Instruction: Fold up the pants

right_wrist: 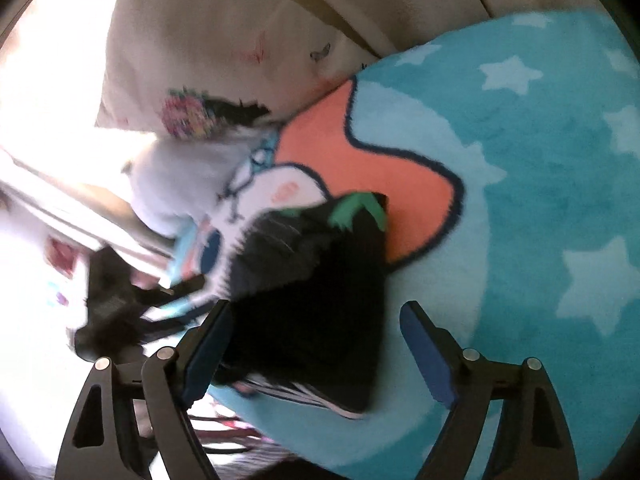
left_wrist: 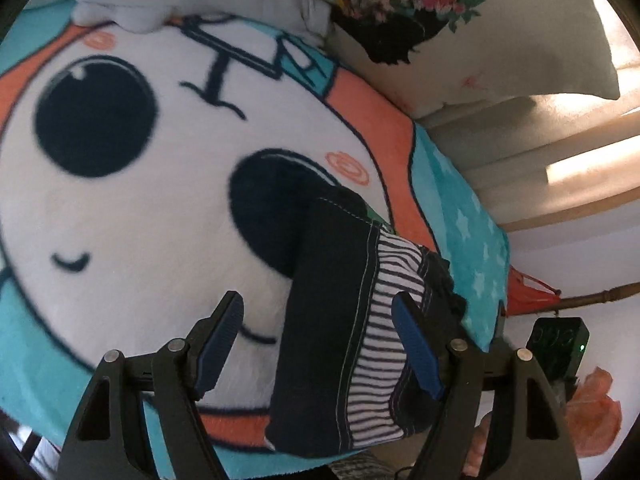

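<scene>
Pants lie folded in a dark bundle on the blanket, striped lining showing along one edge. Your left gripper is spread wide, holding nothing; the bundle sits between its fingers, right finger over the stripes. Your right gripper is also wide open and empty, above the pants. Pillow lies beyond the blanket.

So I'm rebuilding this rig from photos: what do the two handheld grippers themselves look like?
Both match: the left gripper and right gripper have matte black angular linkage arms with triangular cut-outs and silver round pivot pins. Each finger carries a ribbed blue pad. No cables or markings are visible.
</scene>
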`<state>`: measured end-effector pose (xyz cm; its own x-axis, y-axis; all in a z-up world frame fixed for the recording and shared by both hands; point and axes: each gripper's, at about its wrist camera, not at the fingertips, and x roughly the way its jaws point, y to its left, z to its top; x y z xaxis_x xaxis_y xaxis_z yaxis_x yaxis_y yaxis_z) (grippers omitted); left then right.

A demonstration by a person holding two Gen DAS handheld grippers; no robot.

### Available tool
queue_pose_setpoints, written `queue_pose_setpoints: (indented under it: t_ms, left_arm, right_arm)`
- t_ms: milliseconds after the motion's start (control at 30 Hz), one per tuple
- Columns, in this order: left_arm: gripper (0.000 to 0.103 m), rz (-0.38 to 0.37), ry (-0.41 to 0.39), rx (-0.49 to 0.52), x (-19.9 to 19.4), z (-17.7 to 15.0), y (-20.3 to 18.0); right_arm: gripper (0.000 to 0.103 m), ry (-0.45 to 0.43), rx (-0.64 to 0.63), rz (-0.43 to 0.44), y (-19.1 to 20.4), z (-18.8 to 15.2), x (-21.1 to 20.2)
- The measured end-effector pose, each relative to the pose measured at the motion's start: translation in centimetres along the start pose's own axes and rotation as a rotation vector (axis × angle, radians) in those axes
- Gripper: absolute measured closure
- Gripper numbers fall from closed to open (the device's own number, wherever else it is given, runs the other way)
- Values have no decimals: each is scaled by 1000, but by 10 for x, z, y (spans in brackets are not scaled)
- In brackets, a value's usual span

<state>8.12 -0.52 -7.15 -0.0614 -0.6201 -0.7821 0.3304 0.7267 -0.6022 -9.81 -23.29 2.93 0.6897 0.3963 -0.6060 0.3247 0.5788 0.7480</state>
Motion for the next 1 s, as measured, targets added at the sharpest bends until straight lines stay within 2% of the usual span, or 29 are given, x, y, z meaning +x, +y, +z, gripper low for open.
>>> queue_pose_setpoints:
  t_ms: [100, 233, 333, 433, 500, 533, 567, 667, 800, 1000]
  left_arm:
    - [27, -24, 34, 22, 8, 5, 0]
    - [27, -45, 89, 60, 22, 8, -7]
    - [27, -61, 122, 101, 30, 7, -16]
    - [27, -43, 133, 155, 36, 0, -27]
    - [36, -53, 149, 172, 37, -3, -33]
    - [52, -77, 165, 170, 37, -5, -35]
    - [55, -93, 172, 166, 34, -6, -35]
    - [59, -109, 148, 179, 18, -2, -39]
    - [59, -130, 89, 173, -5, 12, -38]
    - [59, -139, 20, 133, -27, 63, -19]
  right_arm:
    - [15, -46, 69, 43, -3, 0, -14]
    - [15, -74, 83, -5, -2, 8, -13]
    - [15, -31, 72, -44, 3, 2, 7]
    - [17, 23, 51, -97, 4, -6, 29]
    - [37, 24, 62, -137, 4, -12, 38]
    - [42, 20, 73, -145, 6, -12, 39]
    - [53, 28, 82, -133, 7, -11, 40]
    - [59, 44, 74, -130, 18, -6, 40]
    - [62, 47, 25, -93, 48, 6, 44]
    - [62, 33, -81, -89, 90, 41, 67]
